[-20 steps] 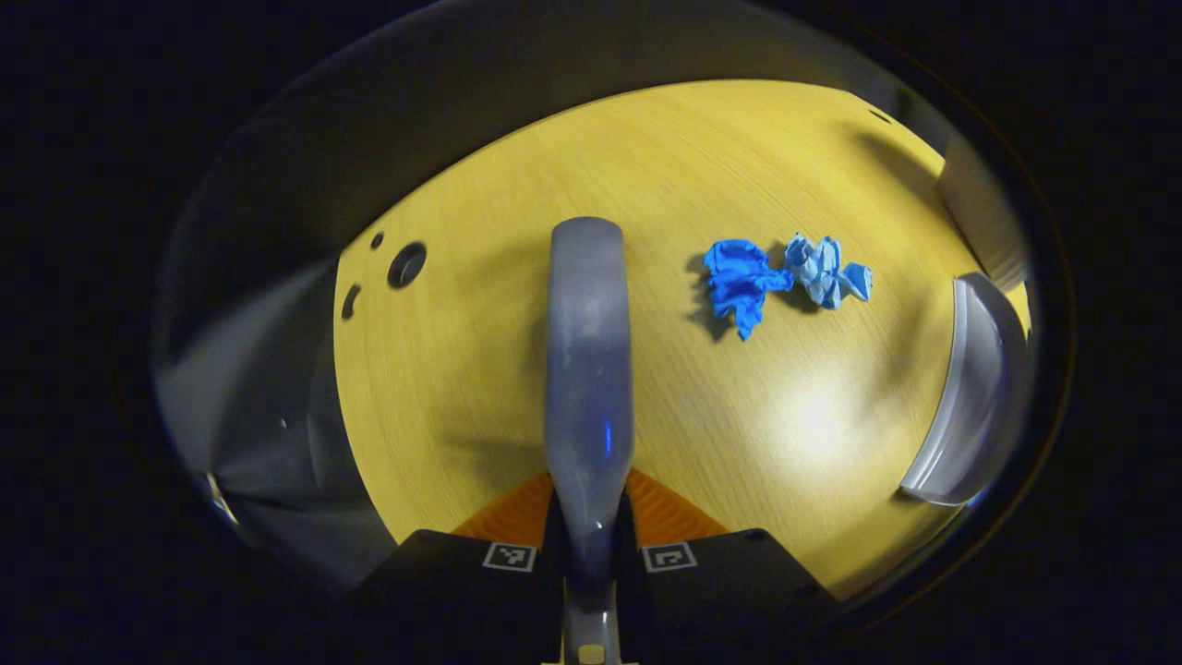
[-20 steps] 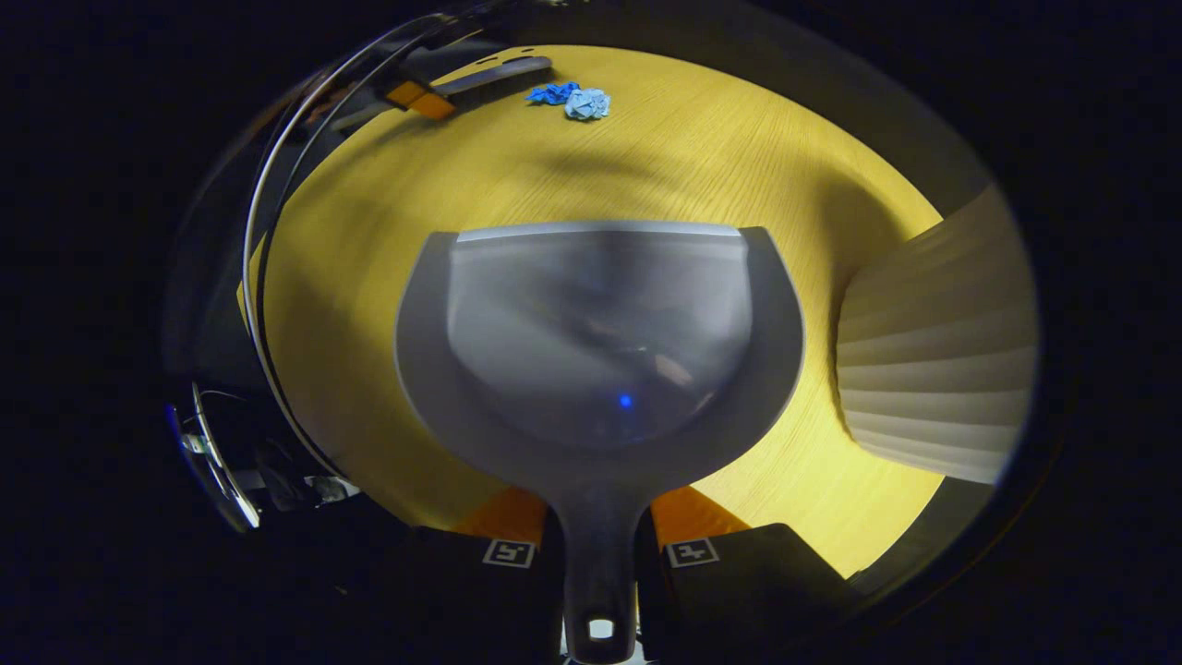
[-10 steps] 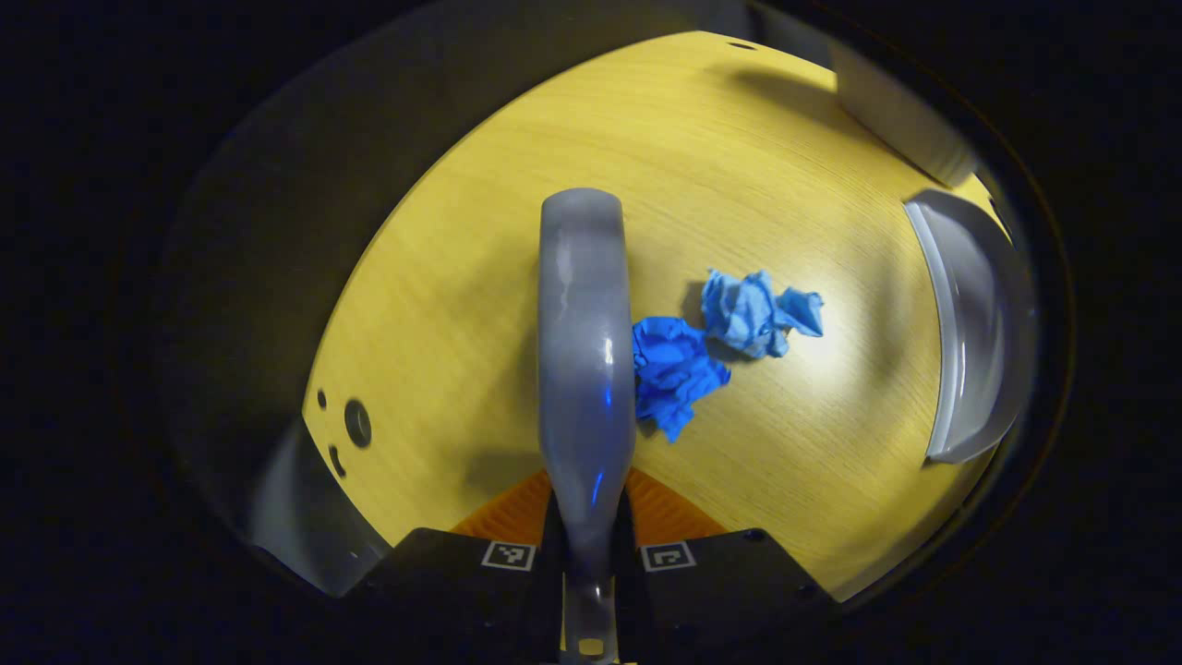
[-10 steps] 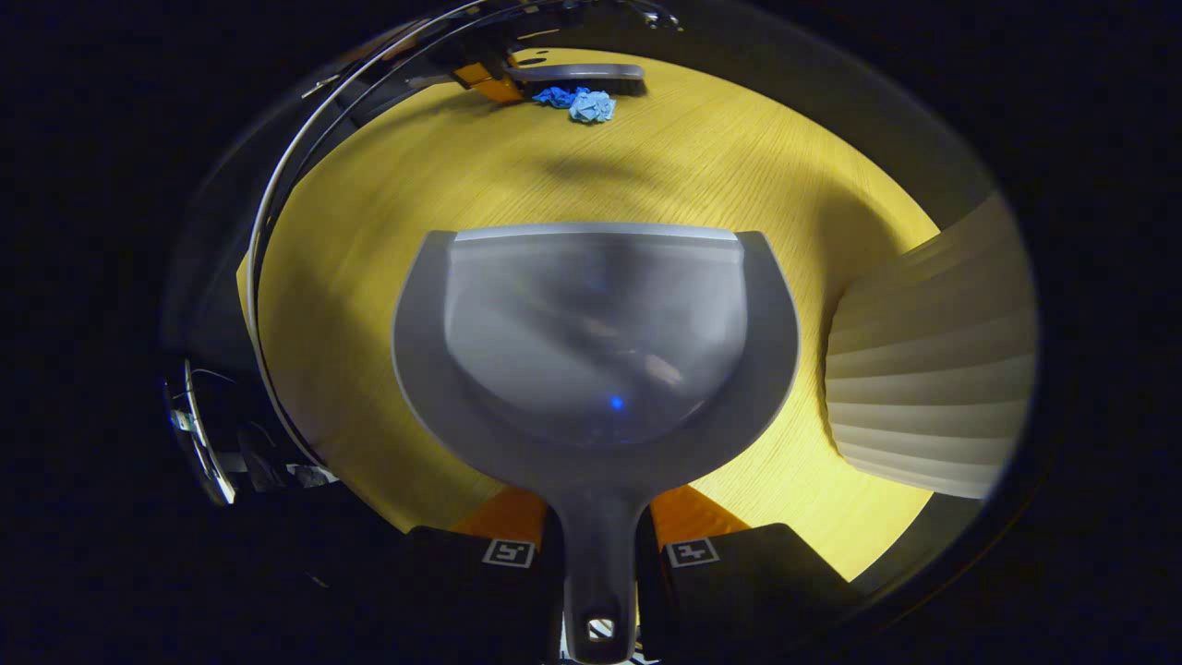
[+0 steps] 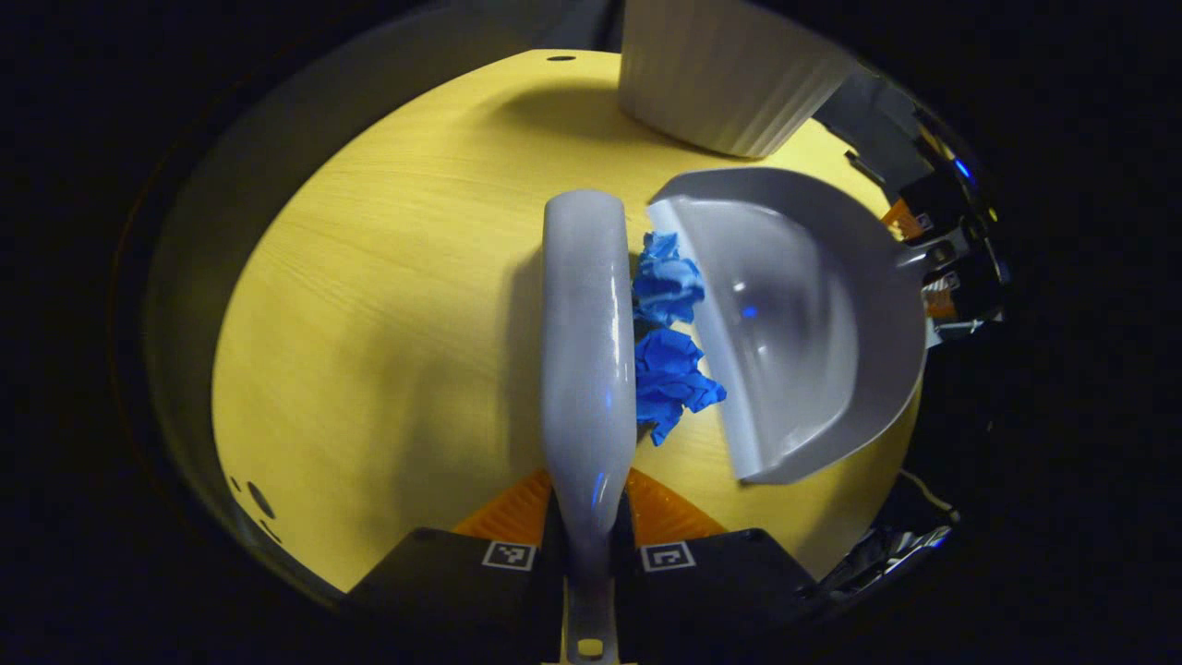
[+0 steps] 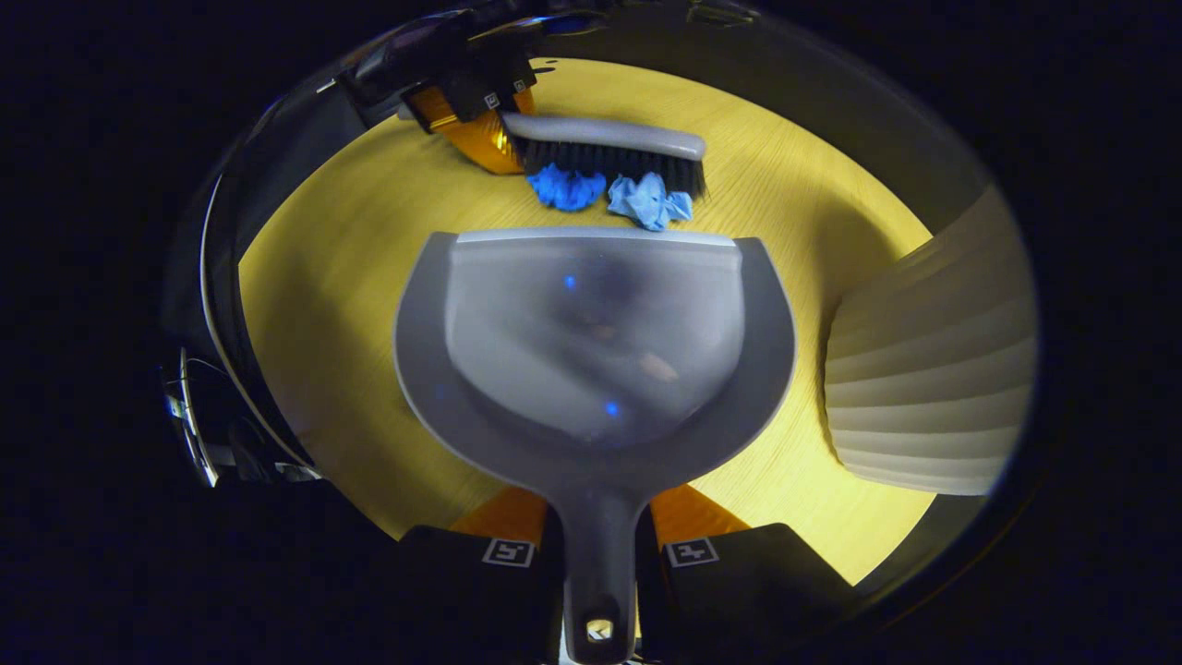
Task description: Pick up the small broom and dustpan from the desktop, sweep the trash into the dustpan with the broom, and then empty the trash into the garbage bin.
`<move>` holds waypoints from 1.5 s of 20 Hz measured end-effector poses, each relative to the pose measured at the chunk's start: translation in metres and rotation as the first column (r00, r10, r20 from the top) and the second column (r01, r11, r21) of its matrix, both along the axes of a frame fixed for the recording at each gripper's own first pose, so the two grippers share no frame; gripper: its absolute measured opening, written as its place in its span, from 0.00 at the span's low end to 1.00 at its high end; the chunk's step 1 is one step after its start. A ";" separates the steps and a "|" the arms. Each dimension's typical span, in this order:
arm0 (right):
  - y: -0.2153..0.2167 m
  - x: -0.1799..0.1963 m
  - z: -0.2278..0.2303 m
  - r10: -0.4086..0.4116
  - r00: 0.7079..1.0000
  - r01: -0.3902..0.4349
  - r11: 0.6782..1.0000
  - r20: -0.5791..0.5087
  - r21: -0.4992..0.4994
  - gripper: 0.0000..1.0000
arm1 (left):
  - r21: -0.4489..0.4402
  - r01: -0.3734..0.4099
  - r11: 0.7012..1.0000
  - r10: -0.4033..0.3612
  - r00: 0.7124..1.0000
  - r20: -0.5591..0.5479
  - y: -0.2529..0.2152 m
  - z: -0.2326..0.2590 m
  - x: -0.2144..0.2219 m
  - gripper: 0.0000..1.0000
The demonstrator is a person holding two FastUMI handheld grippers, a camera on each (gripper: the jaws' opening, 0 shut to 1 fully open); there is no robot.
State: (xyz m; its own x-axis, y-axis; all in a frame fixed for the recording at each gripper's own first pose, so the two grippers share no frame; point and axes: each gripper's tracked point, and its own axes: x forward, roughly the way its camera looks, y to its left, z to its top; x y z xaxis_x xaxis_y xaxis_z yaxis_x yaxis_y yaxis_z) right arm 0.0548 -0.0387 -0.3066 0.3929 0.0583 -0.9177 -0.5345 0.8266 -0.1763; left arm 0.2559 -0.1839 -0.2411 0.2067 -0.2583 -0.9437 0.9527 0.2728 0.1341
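The left gripper (image 5: pixel 589 517) was clamped on the handle of the small grey plastic broom (image 5: pixel 587 342), and the right gripper (image 6: pixel 598 531) was clamped on the handle of the grey plastic dustpan (image 6: pixel 591 342). Over the preceding second the broom had travelled across the yellow wood-grain counter (image 5: pixel 369 323), gathering the trash before its dark bristles. A second earlier the two pieces lay well apart from both tools; half a second earlier the broom head had just reached the darker one. At this moment the crumpled dark blue paper wad (image 5: pixel 669 374) and the crumpled light blue paper wad (image 5: pixel 667 282) were pressed between the broom head and the dustpan's front lip, touching or nearly touching both. In the right gripper view the broom (image 6: pixel 605 148) stood just beyond the lip, with the dark blue wad (image 6: pixel 565 187) and the light blue wad (image 6: pixel 649 203) at the edge and not yet inside the pan. The dustpan had held roughly its own placement on the counter while the gap to the broom closed. The white ribbed garbage bin (image 5: pixel 725 74) stood near the dustpan, farther along the counter. The sweep was judged nearly complete: one short further push should carry both wads over the lip, after which emptying into the bin remained.
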 end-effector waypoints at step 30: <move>0.005 -0.014 0.023 -0.322 0.939 0.314 0.946 0.124 0.079 0.37 | -0.485 -0.674 0.557 0.722 0.682 -0.118 0.110 -0.052 -0.174 0.27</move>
State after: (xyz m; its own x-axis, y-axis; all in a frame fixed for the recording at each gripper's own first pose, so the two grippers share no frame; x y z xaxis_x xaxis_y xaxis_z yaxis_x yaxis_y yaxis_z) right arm 0.0406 -0.0335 -0.2831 0.5182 -0.0391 -0.8544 -0.2169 0.9603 -0.1755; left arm 0.0814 -0.0738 -0.2935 0.5835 -0.3811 -0.7172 0.4273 0.8950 -0.1280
